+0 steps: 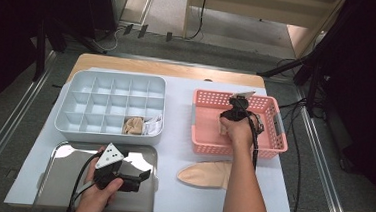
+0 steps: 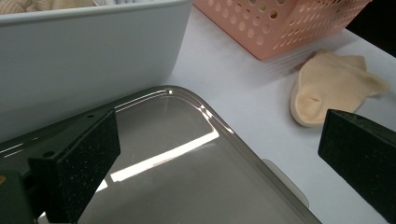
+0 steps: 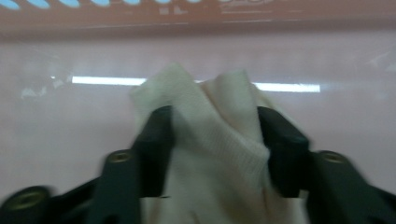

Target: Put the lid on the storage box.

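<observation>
My right gripper [image 1: 226, 121] reaches down into the pink basket [image 1: 269, 142], and its jaws are shut on a bunched cream sock [image 3: 210, 107] just above the basket floor [image 3: 70, 135]. A second cream sock [image 1: 206, 175] lies flat on the white mat in front of the basket, also visible in the left gripper view [image 2: 327, 88]. My left gripper [image 1: 144, 177] hovers over the shiny metal tray [image 1: 63, 177] at the front left. It is open, with nothing between its fingers [image 2: 88, 158].
A grey divided organiser box [image 1: 111, 98] stands behind the tray. It holds a rolled tan sock [image 1: 133, 126] and a white item [image 1: 153, 125] in its front right cells. Its wall [image 2: 93, 60] is close ahead of the left gripper.
</observation>
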Tool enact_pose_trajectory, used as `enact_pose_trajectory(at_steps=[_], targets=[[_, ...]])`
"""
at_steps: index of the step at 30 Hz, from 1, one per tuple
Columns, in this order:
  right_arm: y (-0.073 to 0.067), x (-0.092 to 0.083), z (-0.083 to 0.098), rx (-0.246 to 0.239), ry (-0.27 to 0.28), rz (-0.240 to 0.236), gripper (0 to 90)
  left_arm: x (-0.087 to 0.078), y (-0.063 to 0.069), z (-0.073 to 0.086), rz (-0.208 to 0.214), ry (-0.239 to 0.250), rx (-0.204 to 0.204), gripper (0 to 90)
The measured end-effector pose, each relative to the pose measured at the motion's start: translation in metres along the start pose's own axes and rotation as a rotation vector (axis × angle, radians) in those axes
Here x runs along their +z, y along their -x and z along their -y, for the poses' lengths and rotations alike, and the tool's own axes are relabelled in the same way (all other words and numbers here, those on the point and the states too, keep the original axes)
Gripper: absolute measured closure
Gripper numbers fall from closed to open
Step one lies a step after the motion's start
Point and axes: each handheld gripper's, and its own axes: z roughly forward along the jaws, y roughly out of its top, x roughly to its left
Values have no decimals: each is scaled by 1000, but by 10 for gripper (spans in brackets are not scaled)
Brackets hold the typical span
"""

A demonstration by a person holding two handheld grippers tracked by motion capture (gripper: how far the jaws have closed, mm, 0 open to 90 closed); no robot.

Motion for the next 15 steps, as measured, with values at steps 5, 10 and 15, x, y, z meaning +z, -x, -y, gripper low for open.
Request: enact_pose_trajectory(at_steps=[5, 10, 15], targets=[[-5, -4, -1, -24, 3, -44, 801, -1, 0, 0, 1, 2, 4, 0], [-2, -20, -2, -14, 97, -136, 818, 1, -1, 0, -1, 0, 5, 0], [2, -40, 0, 25, 204, -186, 817, 2, 2, 0, 1, -1, 10, 0]])
